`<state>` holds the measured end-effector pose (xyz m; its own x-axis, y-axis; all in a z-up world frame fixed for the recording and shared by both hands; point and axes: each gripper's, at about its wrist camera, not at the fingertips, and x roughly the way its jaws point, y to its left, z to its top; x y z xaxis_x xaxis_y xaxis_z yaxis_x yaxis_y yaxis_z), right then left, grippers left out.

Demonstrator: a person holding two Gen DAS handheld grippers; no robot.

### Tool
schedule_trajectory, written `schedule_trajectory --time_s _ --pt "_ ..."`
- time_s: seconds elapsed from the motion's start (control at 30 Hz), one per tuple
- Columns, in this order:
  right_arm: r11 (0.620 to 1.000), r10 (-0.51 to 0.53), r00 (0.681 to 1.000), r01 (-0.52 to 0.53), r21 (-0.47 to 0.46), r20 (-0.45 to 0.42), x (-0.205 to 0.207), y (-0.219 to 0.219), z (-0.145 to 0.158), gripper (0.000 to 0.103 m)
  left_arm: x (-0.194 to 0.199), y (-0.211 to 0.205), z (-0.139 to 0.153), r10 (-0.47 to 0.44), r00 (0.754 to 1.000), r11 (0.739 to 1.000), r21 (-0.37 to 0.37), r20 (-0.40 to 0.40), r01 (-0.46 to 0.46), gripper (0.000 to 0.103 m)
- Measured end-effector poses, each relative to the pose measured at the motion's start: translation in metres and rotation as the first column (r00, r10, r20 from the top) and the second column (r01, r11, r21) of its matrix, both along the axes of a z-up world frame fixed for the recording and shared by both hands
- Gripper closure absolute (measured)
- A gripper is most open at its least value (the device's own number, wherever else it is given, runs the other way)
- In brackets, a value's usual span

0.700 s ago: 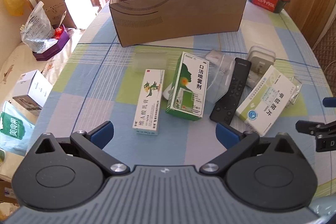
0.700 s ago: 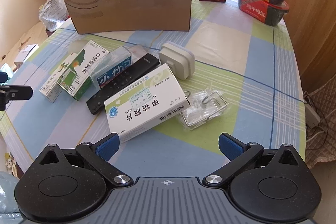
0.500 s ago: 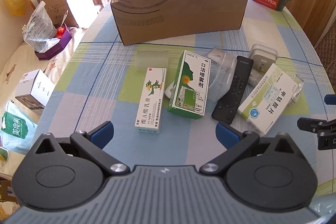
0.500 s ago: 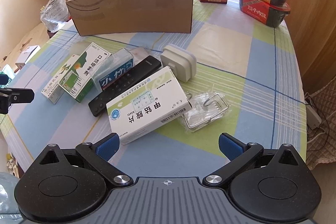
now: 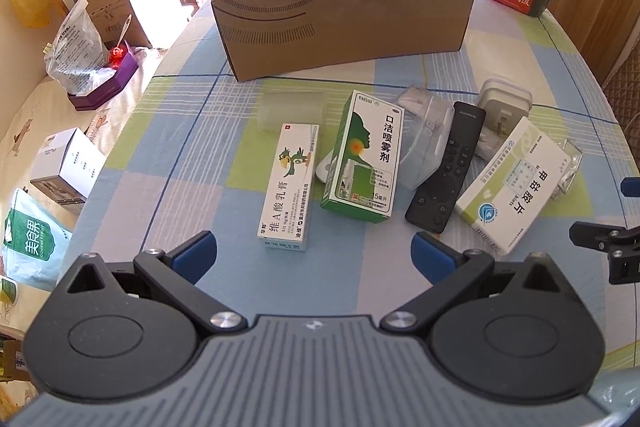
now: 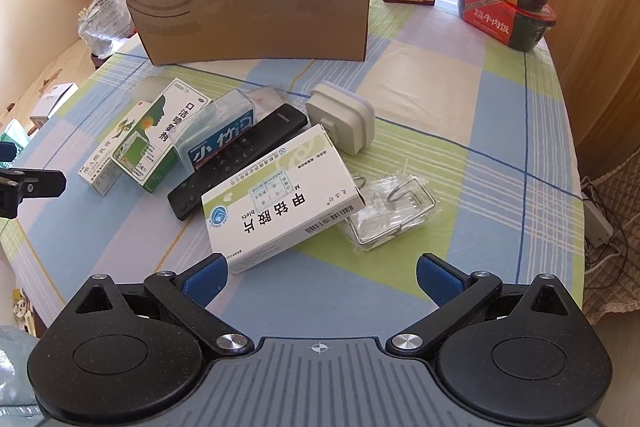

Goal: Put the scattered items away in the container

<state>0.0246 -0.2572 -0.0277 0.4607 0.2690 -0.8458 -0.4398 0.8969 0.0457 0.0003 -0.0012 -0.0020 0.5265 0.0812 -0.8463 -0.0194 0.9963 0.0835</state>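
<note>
Both tongs, left [image 5: 313, 253] and right [image 6: 322, 277], hovered spread and empty over the bench [image 6: 500, 115]; medicine boxes [image 5: 516, 183] lay overlapping a remote [image 5: 448, 169] short of the cardboard box [image 5: 344, 23]. Lifting one risked dragging its neighbours.

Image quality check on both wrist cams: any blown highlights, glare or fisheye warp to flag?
Left wrist view: window behind the cardboard box is blown out white, and the box's straight edges bow from fisheye warp. Right wrist view: sunlight washes out the tablecloth beside the box, with glare on the clear plastic packet; print on the white medicine box stays sharp. Dark vignette in the corners of both.
</note>
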Motion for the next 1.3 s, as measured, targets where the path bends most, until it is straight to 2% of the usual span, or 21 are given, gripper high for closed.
schedule_trajectory --time_s 1.3 --pt "1.0 0.016 1.0 -0.016 -0.002 0.009 0.0031 0.0018 0.0029 0.0 0.0011 0.0012 -0.0005 0.002 1.0 1.0 -0.01 -0.017 -0.002 0.001"
